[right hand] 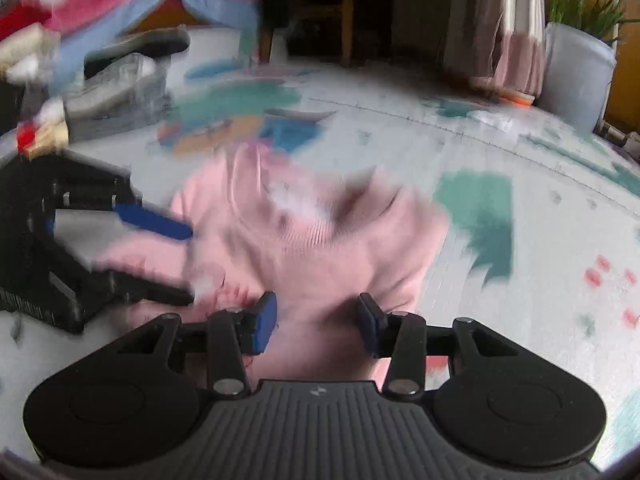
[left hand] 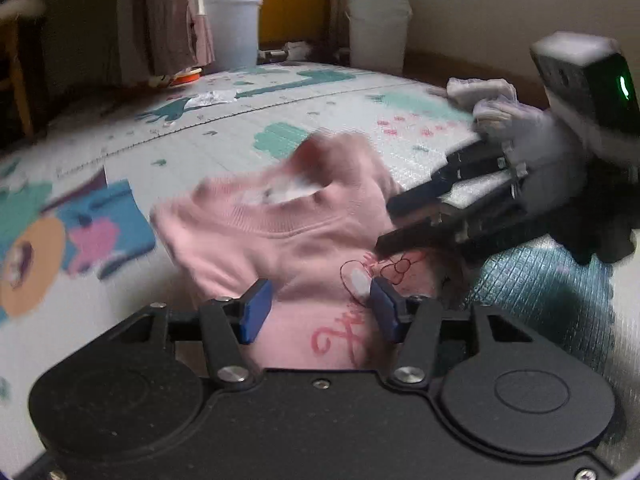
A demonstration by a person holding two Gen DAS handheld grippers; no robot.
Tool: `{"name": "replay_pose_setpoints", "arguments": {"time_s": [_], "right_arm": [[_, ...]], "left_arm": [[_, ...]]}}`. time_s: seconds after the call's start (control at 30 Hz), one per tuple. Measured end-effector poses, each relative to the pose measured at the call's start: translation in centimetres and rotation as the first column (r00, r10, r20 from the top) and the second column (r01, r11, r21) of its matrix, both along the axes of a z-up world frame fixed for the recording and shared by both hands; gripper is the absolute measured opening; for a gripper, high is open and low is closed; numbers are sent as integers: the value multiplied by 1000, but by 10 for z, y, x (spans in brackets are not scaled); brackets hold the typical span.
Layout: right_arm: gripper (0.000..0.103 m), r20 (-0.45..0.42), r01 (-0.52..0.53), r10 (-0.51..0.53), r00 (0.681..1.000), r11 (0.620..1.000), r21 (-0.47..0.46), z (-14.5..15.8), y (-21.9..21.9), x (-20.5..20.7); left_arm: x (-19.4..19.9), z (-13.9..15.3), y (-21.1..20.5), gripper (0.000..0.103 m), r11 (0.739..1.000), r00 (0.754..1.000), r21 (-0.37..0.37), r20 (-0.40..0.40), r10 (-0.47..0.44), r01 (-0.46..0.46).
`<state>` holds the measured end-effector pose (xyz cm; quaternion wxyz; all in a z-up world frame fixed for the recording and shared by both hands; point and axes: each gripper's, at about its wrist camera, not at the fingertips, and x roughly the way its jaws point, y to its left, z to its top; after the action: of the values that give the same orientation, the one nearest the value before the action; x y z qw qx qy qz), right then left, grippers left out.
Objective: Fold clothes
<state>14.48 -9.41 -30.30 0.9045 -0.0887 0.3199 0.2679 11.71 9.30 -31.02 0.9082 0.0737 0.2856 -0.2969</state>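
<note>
A pink knit top point(left hand: 280, 232) with red script and a line drawing lies crumpled on the patterned play mat point(left hand: 224, 128). My left gripper point(left hand: 320, 310) hangs low over its near part, blue pads apart, with cloth showing between them and no pad pressing. From the right comes my right gripper point(left hand: 390, 222), held by a gloved hand point(left hand: 500, 116), its two dark fingers apart at the top's right edge. In the right wrist view the pink top point(right hand: 320, 240) fills the middle; the right gripper point(right hand: 316, 322) stands open above it and the left gripper point(right hand: 188, 260) reaches in from the left, open.
A pile of folded clothes point(right hand: 100, 40) sits at the mat's far left. Two white buckets point(left hand: 232, 28) point(left hand: 378, 24), one holding a plant, stand beyond the mat near a curtain point(left hand: 160, 20). Wooden chair legs point(right hand: 346, 20) rise at the back.
</note>
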Motion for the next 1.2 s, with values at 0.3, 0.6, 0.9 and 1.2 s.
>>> {"name": "replay_pose_setpoints", "arguments": {"time_s": [0.3,0.6,0.9,1.2], "right_arm": [[46,45,-17,20,999,997,-71,13,20,-32],[46,0,120,-120,993,993,-9,23,20,-61],[44,25,218,-219,975,975,53,25,13,-52],[47,124,129,-126,984,991,-19,40,20,34]], "left_arm": [[-11,3,-11,55,998,1000,56,16,-11,11],[-27,1,-8,56,999,1000,26,7,-18,17],[-13,31,-1,57,1000,995,-15,100,25,-24],[67,18,-5,57,999,1000,39,23,-18,17]]}}
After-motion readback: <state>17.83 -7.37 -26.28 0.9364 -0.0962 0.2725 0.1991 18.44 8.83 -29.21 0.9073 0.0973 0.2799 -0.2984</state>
